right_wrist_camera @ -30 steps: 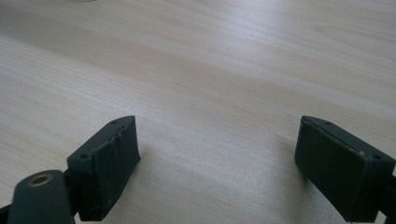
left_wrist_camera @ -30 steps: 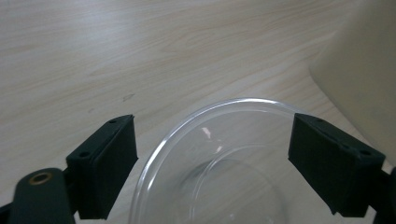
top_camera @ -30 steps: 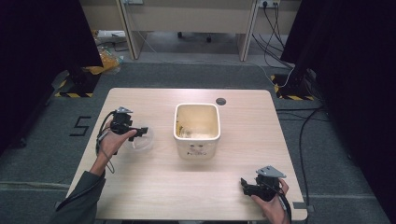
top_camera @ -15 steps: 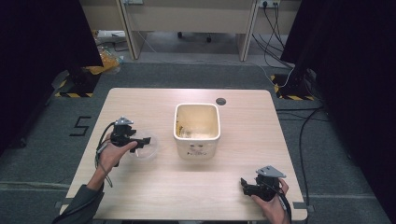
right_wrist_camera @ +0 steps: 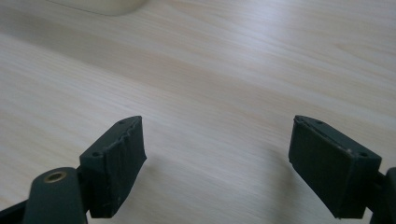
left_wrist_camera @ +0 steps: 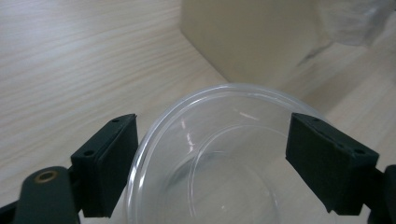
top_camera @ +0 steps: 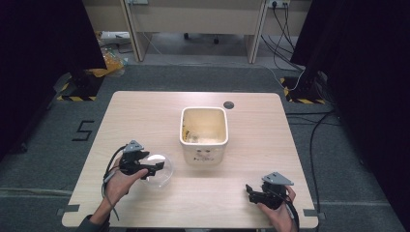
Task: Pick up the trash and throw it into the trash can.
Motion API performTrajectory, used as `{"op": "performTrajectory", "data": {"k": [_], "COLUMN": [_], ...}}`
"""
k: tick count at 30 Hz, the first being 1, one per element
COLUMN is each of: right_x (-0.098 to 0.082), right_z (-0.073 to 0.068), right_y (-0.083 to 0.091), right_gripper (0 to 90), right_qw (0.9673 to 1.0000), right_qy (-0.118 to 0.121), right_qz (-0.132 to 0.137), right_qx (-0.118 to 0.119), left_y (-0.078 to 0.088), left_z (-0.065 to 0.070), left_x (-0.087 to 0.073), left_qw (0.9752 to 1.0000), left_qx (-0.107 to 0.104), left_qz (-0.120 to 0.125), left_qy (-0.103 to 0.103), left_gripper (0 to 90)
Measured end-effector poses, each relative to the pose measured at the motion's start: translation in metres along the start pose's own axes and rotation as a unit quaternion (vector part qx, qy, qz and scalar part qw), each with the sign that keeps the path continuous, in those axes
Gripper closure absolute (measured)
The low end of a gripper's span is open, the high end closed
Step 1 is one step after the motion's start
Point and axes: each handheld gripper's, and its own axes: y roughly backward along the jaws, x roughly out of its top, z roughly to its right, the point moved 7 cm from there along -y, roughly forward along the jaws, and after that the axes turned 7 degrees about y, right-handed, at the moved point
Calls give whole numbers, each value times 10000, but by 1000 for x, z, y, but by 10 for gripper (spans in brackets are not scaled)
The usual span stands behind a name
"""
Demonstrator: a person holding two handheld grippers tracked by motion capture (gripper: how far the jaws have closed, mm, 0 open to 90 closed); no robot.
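Light wooden table: left gripper, jaws wide, sits around a clear round plastic bowl. Next, squeeze. Right gripper waits, jaws wide.

A pale wooden worktop is standing on grey carpet, which is bearing a black "5" mark. Dark curtains are hanging on both sides. Behind, a beige desk is standing, with cables trailing down.
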Motion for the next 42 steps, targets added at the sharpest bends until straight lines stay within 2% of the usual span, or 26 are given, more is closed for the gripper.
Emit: {"op": "performTrajectory", "data": {"k": [5,7,10,13,16,21,25,27,31,34,39,42], "right_x": [15,19,25,31,39,49,55,58,62,66,71,74], "right_z": [-28,-37,-48,-54,-62,-82,-102,-111,-120,-123,-131,-140], "right_y": [0,-1,-4,-6,-6,-12,-20,-24,-30,-34,-41,-50], "right_gripper": [187,188,189,189,192,201,201,202,207,212,220,229], "right_qw": [9989,9980,9968,9961,9948,9920,9882,9863,9847,9846,9822,9804], "right_qy": [292,365,438,466,544,671,854,922,880,871,891,967], "right_qz": [162,195,231,297,372,444,456,447,466,509,530,509], "right_qx": [335,474,621,691,773,978,1190,1294,1430,1430,1566,1640], "left_y": [-1,0,5,15,30,47,55,58,56,51,39,30], "left_z": [20,24,25,18,9,-14,-35,-41,-45,-47,-47,-49], "left_x": [-8,-9,-7,-4,-5,-21,-34,-38,-45,-48,-53,-57], "left_qw": [9990,9985,9981,9984,9981,9959,9945,9941,9939,9942,9952,9959], "left_qx": [-437,-552,-604,-497,-355,-120,119,264,303,354,464,396], "left_qz": [-50,-12,112,274,500,836,910,925,918,870,785,711], "left_qy": [-15,-18,-37,-47,29,317,499,503,529,528,366,387], "left_gripper": [165,166,166,167,167,167,170,170,169,169,169,171]}}
